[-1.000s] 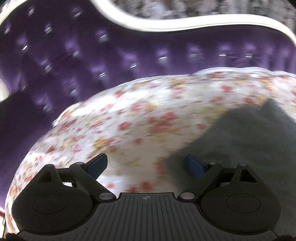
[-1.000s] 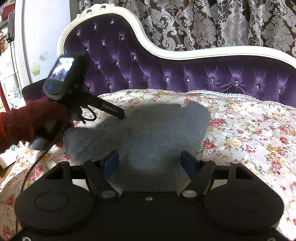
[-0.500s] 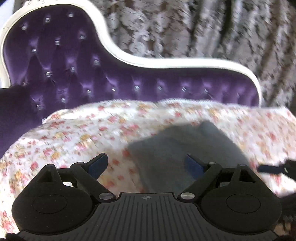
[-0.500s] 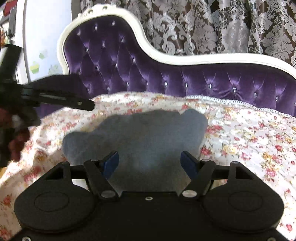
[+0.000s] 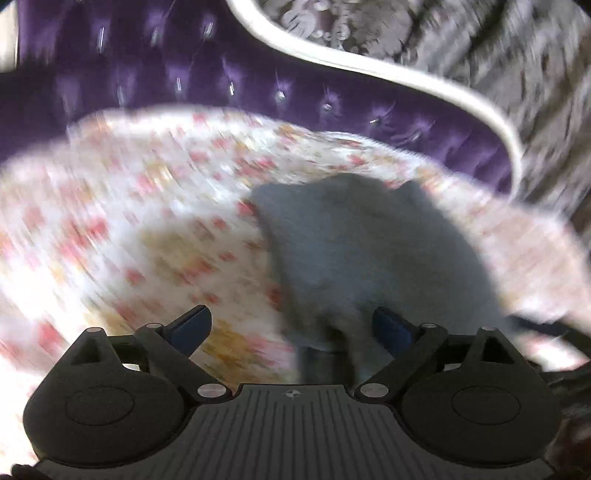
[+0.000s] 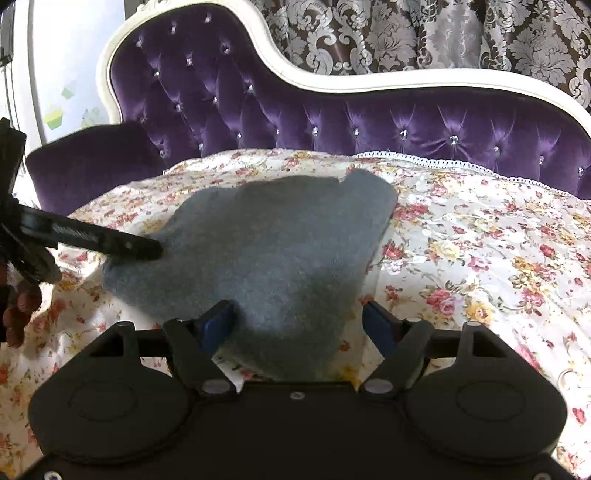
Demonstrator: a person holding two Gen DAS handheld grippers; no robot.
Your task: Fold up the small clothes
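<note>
1. Looking along the left gripper (image 5: 291, 325) from the left wrist view, its two blue-padded fingers stand wide apart with nothing clamped between them.
2. The small grey fleecy garment (image 5: 369, 251) lies spread on the white floral bedspread with red and yellow blossoms (image 5: 129, 229), ahead of this gripper and to its right side.
3. The garment's near edge reaches down between the fingers: the right pad (image 5: 391, 328) sits over or against the cloth, while the left pad (image 5: 192, 326) is over bare bedspread, apart from it. Whether the right pad touches the fabric cannot be told through the blur.
4. Behind the bedspread curves the purple tufted velvet sofa back with a white frame (image 5: 332, 96); the whole picture is smeared.
5. In the right wrist view, the right gripper (image 6: 295, 328) has its jaws wide and opening, and the garment's (image 6: 280, 236) near lobe lies between them.
6. The left blue pad (image 6: 216, 325) is at the cloth's edge, the right blue pad (image 6: 378, 330) just beside its other edge over the bedspread (image 6: 480, 258); neither visibly pinches the fabric.
7. The garment lies flat in the middle of the bedspread, running away from this gripper toward the sofa back (image 6: 406, 122).
8. From the left of this view, one black finger of the left gripper (image 6: 110, 240) reaches to the garment's left edge, its tip at the fabric.
9. A patterned grey-and-brown damask curtain (image 6: 443, 33) hangs behind the sofa.
</note>
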